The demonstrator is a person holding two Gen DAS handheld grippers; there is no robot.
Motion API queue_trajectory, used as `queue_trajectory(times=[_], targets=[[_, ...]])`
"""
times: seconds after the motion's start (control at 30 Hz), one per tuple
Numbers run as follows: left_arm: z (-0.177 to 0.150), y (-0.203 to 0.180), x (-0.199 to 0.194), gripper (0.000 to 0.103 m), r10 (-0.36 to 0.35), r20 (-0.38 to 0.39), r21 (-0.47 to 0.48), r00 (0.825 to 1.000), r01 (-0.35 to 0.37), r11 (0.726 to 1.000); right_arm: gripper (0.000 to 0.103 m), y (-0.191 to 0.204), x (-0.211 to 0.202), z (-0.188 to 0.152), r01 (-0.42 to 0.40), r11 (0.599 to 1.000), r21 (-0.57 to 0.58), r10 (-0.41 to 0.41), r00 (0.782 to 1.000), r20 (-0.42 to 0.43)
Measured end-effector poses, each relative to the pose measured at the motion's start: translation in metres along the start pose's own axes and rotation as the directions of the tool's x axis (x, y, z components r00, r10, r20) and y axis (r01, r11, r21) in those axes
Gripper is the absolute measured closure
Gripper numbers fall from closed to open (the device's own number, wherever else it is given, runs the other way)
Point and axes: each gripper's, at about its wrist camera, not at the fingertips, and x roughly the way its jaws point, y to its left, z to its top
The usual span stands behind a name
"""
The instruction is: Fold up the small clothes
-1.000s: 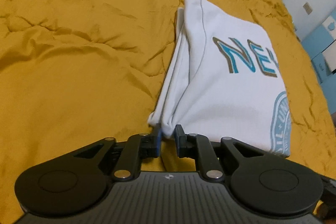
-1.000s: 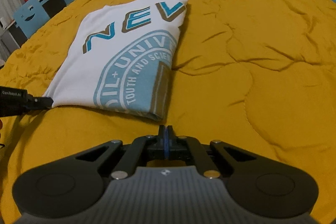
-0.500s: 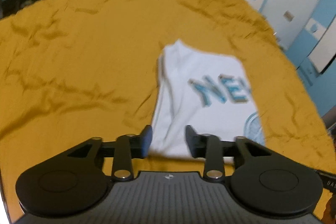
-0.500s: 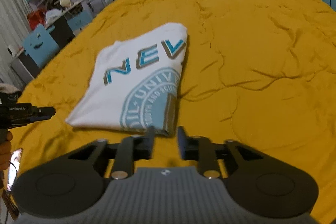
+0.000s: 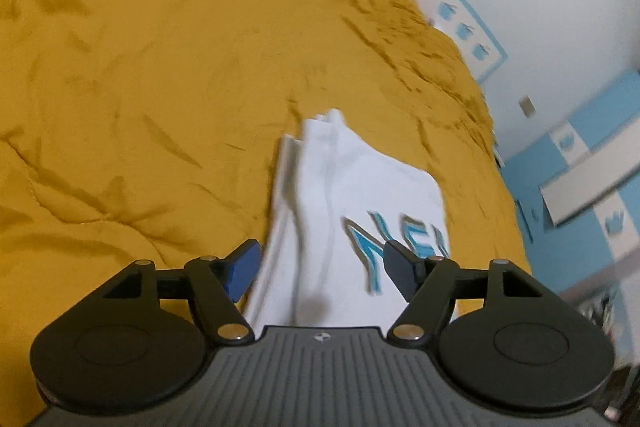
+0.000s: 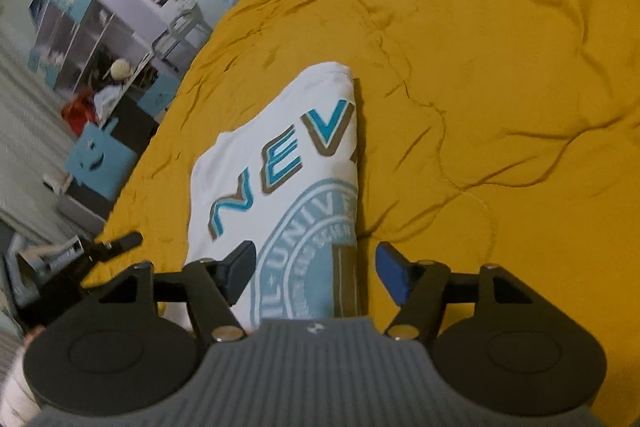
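Shirt [image 5: 360, 211] lettering blurred, cut off

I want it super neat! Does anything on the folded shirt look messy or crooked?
A little. On the white shirt, the far corner has inner layers poking out past the top fold, so the left edge isn't flush. It lies flat on the yellow bedspread, with nothing torn or spilled.

White cloth tee [image 6: 280, 147] w/ smooth print on matt, wrinkled quilted yellow bedspread [image 6: 500, 87].
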Motion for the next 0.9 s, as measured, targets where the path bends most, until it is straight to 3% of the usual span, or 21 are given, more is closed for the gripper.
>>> queue_trajectory(times=[0.13,0.43,0.53,0.67,0.73,0.9], targets=[[0.014,0.017,0.032,0.021,-0.042,-0.019,-0.066,0.999,0.041,0.997,0.038,-0.016,0.034,0.016,-0.031,0.995,0.092,0.033,0.999,-0.022],[0.043,0.028,0.1,0.022,-0.054,-0.072,-0.089,0.996,0.047,0.995,0.039,-0.05,0.109,0.06,-0.11,0.961,0.255,0.122,0.992,-0.033],[0.05,0.03,0.111,0.022,-0.071,-0.077,-0.094,0.995,0.064,0.994,0.043,-0.058,0.134,0.074,-0.137,0.944,0.299,0.155,0.987,-0.038],[0.053,0.029,0.126,0.039,-0.077,-0.065,-0.113,0.995,0.07,0.991,0.046,-0.06,0.158,0.087,-0.169,0.931,0.325,0.192,0.981,-0.04],[0.051,0.027,0.131,0.049,-0.079,-0.051,-0.131,0.996,0.072,0.989,0.061,-0.06,0.169,0.091,-0.164,0.928,0.335,0.187,0.982,-0.035],[0.047,0.014,0.121,0.073,-0.035,-0.02,-0.081,0.999,0.033,0.996,0.078,-0.056,0.182,0.095,-0.145,0.922,0.358,0.17,0.985,-0.039]])
